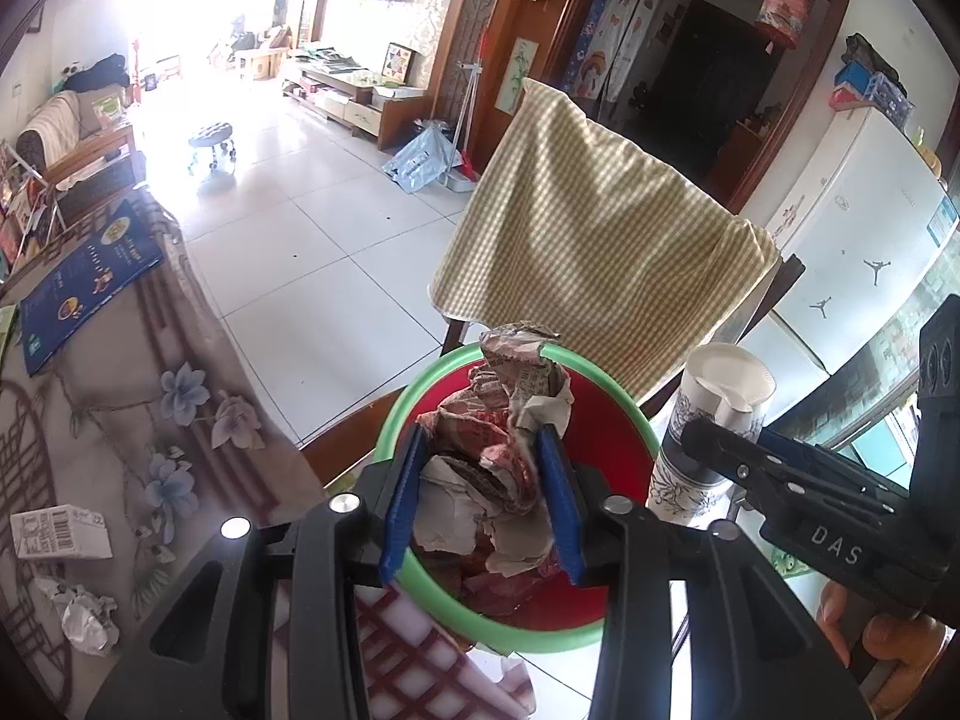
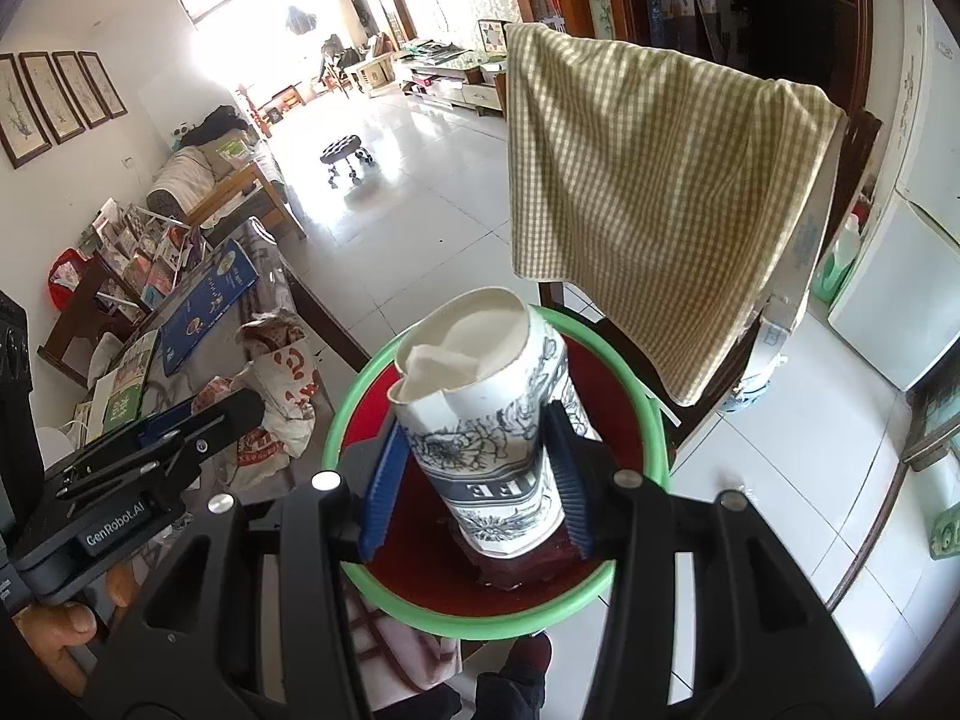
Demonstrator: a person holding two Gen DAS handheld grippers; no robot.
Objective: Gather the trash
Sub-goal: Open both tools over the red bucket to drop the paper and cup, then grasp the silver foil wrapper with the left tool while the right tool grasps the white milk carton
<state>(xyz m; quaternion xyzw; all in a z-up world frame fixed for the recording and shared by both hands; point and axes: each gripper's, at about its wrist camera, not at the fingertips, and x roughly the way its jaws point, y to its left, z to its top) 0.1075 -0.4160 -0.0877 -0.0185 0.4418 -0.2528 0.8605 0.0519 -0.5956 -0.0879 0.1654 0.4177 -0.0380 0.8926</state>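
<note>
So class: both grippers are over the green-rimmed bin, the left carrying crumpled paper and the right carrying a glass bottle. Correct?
Not quite. The right gripper carries a crushed paper cup, not a glass bottle; the right wrist view shows it. The rest holds.

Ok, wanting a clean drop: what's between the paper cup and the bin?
Nothing. In the right wrist view the paper cup, clamped in the right hand-held gripper, hangs over the bin's open mouth.
</note>
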